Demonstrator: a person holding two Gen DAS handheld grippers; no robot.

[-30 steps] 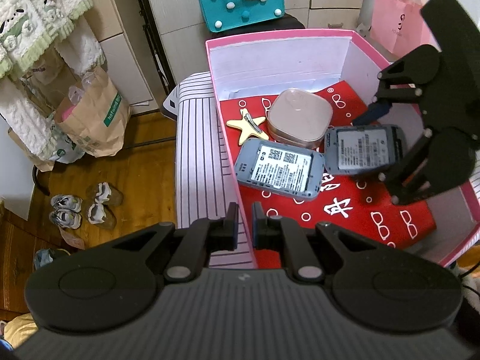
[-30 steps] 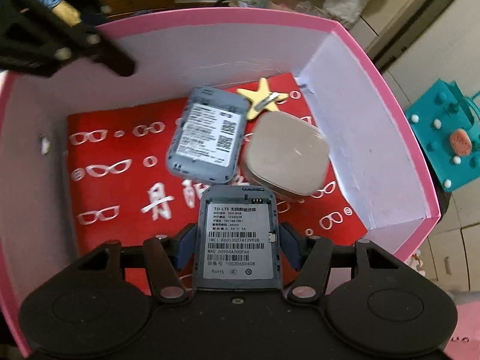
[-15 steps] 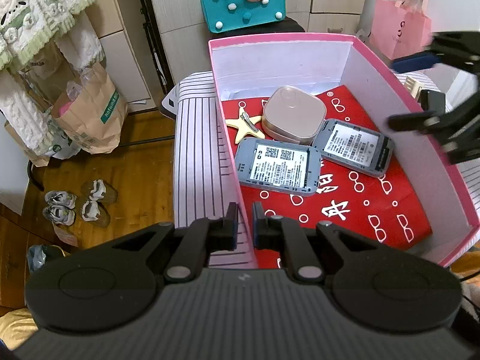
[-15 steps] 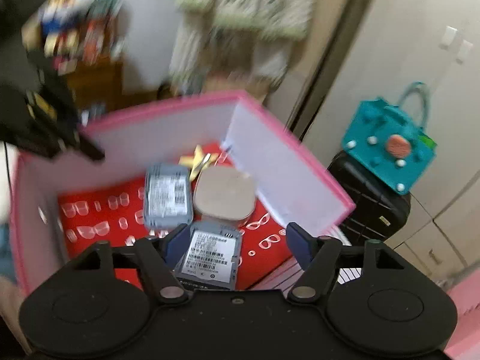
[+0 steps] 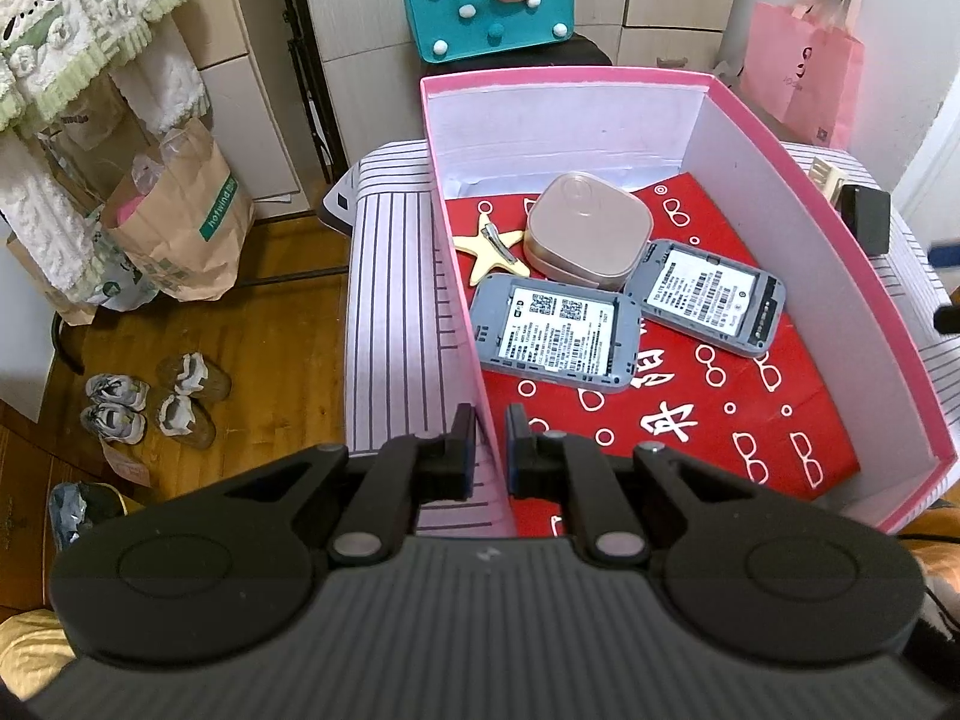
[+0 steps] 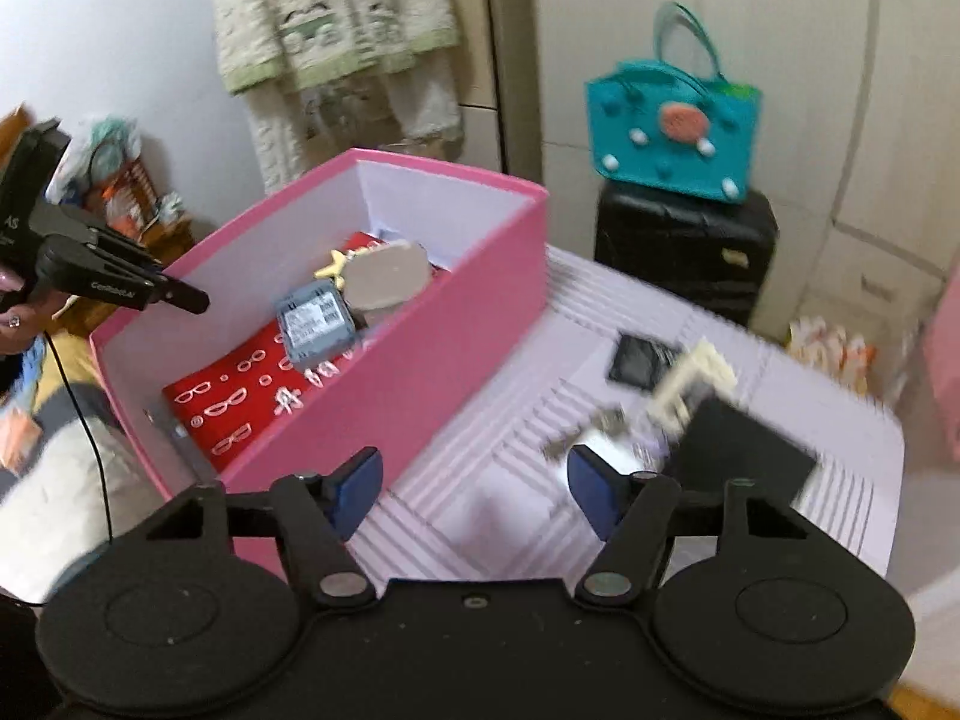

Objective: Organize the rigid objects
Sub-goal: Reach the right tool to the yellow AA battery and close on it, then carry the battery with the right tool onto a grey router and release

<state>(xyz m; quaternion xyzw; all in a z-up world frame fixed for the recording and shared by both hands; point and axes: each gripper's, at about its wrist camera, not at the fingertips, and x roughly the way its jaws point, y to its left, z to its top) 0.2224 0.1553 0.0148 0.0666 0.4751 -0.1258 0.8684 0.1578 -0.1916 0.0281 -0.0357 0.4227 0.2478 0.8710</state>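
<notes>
Left tongs (image 5: 487, 441) clamped on the near wall of the pink cardboard box (image 5: 462, 300), position unchanged. Right tongs (image 6: 474, 489) stand apart and empty, jaws just narrowing; a second ago they gripped the grey pocket router (image 5: 708, 297), which now lies in the box at 3 o'clock of its grey twin (image 5: 555, 339). Only the right view shows blurred items (image 6: 690, 384) on the striped surface (image 6: 528, 516), at 1 o'clock of those tongs. Red lining (image 5: 720, 420) near the front wall is free.
</notes>
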